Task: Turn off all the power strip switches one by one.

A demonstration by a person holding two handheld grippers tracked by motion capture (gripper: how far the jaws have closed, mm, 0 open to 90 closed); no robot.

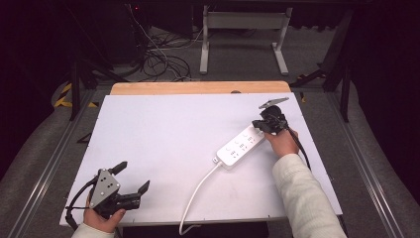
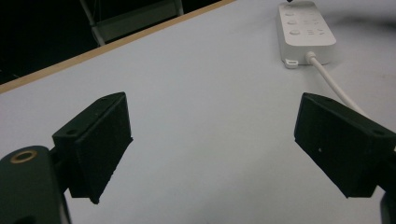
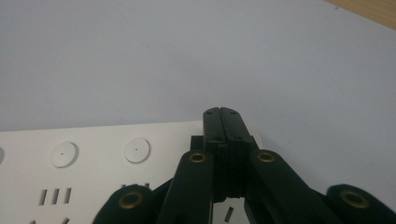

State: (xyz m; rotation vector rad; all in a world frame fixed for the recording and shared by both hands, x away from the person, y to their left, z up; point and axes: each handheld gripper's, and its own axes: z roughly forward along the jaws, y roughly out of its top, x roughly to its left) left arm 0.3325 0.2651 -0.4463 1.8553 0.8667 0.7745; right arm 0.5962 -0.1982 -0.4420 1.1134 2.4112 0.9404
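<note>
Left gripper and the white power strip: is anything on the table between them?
Nothing much: in the high view, bare white table lies between the left gripper and the power strip, crossed by the strip's white cable.

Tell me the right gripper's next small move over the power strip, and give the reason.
Probably ease the right gripper straight down a little, onto the round button beneath its tips. Its jaws are shut together and poised over the far end of the power strip, where the round buttons sit in a row. The left gripper waits open near the table's front corner, so the press looks like the right one's job.
</note>
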